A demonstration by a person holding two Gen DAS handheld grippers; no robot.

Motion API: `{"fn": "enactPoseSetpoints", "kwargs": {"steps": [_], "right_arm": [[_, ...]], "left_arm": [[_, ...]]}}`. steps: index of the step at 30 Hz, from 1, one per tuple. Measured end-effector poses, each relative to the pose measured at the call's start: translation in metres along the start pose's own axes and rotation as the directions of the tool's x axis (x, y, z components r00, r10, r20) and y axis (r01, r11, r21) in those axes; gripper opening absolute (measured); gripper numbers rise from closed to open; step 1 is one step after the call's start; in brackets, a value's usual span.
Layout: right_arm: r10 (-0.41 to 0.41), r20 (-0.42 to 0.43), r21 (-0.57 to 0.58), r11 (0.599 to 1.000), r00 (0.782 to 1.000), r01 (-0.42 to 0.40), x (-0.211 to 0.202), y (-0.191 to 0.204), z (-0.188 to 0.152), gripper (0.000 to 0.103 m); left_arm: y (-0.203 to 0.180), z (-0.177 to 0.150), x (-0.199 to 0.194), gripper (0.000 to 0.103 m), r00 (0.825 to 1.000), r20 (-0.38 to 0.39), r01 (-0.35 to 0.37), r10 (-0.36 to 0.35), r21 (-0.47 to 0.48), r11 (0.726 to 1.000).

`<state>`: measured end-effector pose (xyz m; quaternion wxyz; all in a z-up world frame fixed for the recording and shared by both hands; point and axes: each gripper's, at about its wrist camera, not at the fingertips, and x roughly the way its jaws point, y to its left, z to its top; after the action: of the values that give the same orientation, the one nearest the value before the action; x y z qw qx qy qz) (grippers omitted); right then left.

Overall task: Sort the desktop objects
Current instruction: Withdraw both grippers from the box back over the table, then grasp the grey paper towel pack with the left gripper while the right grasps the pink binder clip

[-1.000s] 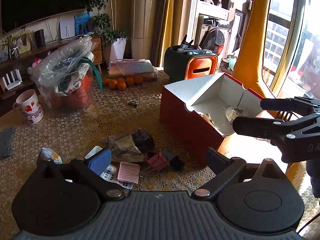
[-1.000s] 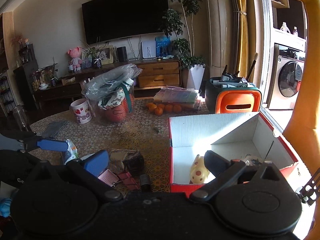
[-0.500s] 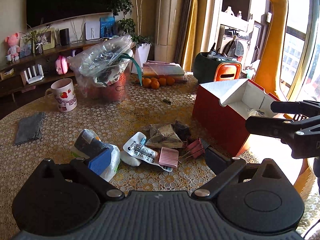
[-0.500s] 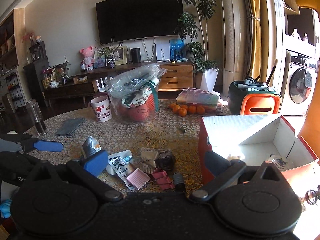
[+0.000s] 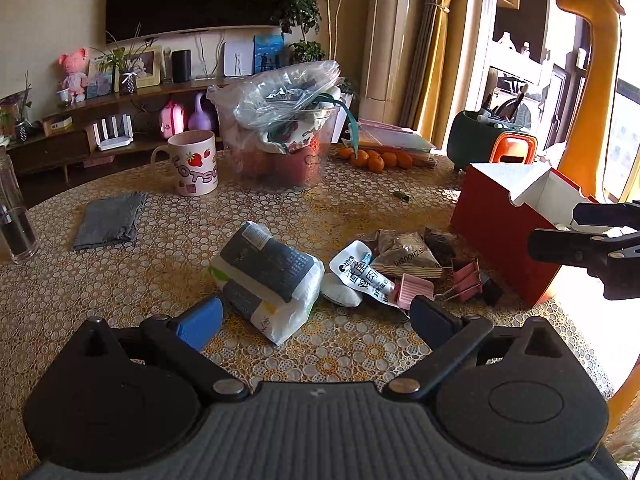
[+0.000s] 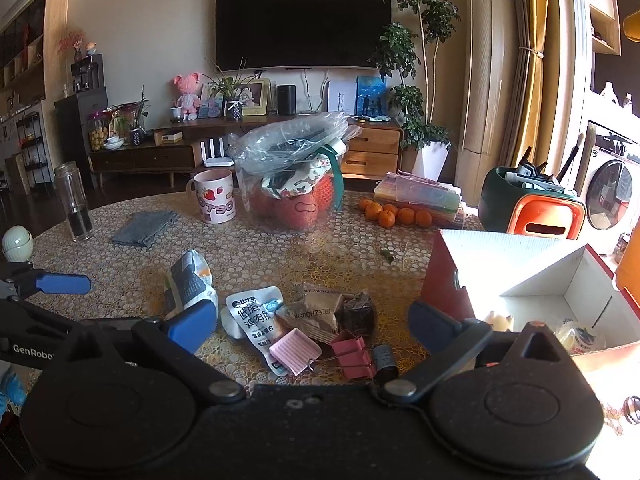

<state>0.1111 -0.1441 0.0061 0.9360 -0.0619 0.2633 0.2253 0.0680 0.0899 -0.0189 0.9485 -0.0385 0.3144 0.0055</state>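
Box (image 6: 520, 276) — yellow toy (image 6: 498, 321) inside

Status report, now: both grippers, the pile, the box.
Left gripper open, empty. Right gripper open, empty. Pile on table: tissue pack, white pouch, pink binder clips, all outside red box. Box open, nothing blocking.

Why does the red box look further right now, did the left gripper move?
Yes. The left gripper pulled back and swung left: the red box, which sits fixed on the table, slid from mid-view to the right edge, and the mug came toward centre.
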Motion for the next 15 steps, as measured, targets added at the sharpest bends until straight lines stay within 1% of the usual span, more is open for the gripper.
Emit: {"fn": "enactPoseSetpoints", "kwargs": {"steps": [6, 7, 10, 15], "right_arm": [[-0.002, -0.027, 0.006, 1.0, 1.0, 0.002, 0.023, -0.005, -0.004, 0.102], [-0.002, -0.033, 0.007, 1.0, 0.999, 0.002, 0.027, -0.007, -0.005, 0.102], [-0.004, -0.049, 0.014, 1.0, 0.999, 0.004, 0.043, -0.012, -0.005, 0.102], [-0.003, -0.078, 0.025, 1.0, 0.997, 0.005, 0.073, -0.021, -0.006, 0.102]], "left_arm": [[0.01, 0.01, 0.02, 0.101, 1.0, -0.007, -0.025, 0.025, -0.019, 1.0], [0.01, 0.012, 0.024, 0.103, 1.0, -0.013, -0.023, 0.023, -0.021, 1.0], [0.013, 0.018, 0.039, 0.103, 0.999, -0.032, -0.028, 0.027, -0.035, 0.999], [0.018, 0.028, 0.065, 0.103, 0.997, -0.06, -0.059, 0.056, -0.048, 0.997]]}}
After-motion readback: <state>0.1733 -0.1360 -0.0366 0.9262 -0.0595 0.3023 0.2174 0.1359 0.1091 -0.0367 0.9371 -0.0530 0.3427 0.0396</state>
